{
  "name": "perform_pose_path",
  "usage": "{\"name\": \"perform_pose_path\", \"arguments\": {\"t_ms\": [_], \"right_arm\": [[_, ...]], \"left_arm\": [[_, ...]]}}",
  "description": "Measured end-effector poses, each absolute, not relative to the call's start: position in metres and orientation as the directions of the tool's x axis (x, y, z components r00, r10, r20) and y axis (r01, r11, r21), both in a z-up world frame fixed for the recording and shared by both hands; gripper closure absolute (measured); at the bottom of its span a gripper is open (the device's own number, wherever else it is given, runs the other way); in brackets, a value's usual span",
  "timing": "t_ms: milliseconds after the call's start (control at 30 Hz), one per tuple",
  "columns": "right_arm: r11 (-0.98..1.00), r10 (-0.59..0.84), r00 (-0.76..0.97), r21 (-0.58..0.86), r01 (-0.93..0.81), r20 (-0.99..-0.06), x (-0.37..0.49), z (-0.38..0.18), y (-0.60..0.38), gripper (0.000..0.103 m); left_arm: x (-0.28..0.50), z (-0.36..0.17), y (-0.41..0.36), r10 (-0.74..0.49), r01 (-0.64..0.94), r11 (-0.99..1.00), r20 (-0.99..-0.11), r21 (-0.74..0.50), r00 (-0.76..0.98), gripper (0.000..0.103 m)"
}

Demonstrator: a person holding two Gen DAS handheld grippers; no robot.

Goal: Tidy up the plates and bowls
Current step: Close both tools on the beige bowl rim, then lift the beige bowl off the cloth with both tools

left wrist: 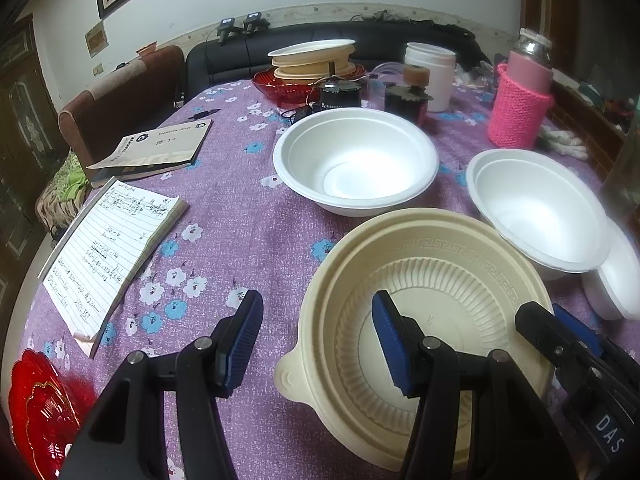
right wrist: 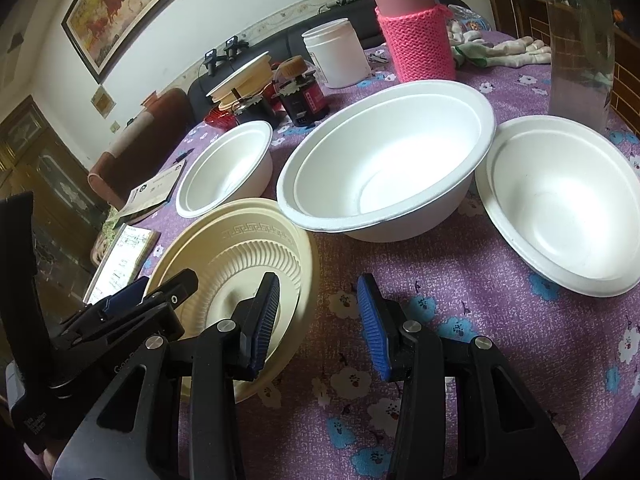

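Round table (left wrist: 248, 232), purple flowered cloth, is carrying everything. Three white bowls are sitting on it: largest (right wrist: 384, 168) centre, one (right wrist: 560, 200) touching its right rim, smallest (right wrist: 224, 168) further left. Cream plate (left wrist: 420, 304) is lying nearest. Left gripper (left wrist: 318, 340) is straddling the plate's left rim, half-open, gripping nothing. Right gripper (right wrist: 318, 324) is straddling the right rim, narrower, also empty.

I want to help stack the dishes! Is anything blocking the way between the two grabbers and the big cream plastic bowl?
Nothing visible is. The left hand-held gripper and right hand-held gripper both sit open at the ribbed cream plastic bowl, each with one finger over it. Only flowered purple tablecloth lies around them.
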State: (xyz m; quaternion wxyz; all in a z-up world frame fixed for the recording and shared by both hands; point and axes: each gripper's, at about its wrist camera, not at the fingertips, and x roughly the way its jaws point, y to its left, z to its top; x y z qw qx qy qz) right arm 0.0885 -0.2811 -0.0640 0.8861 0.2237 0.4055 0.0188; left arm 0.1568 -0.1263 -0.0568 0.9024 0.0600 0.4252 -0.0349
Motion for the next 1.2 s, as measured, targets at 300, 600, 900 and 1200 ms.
{"name": "perform_pose_path", "arguments": {"t_ms": [300,600,900,1200], "right_arm": [[0.900,0.214,0.667,0.409,0.150,-0.714,0.090,-0.066,-0.280,0.062],[0.903,0.214,0.663,0.404,0.146,-0.718,0.091,-0.067,-0.278,0.062],[0.904,0.214,0.663,0.403,0.144,-0.717,0.091,-0.067,-0.278,0.062],[0.903,0.214,0.664,0.404,0.145,-0.716,0.091,-0.067,-0.278,0.062]], "left_arm": [[0.159,-0.063,-0.127,-0.011,0.119,0.990,-0.785,0.080,0.620,0.046],[0.160,-0.066,-0.127,-0.011,0.122,0.989,-0.793,0.080,0.609,0.046],[0.161,-0.068,-0.127,-0.013,0.125,0.989,-0.799,0.077,0.601,0.046],[0.162,-0.071,-0.128,-0.016,0.129,0.989,-0.806,0.076,0.592,0.046]]}}
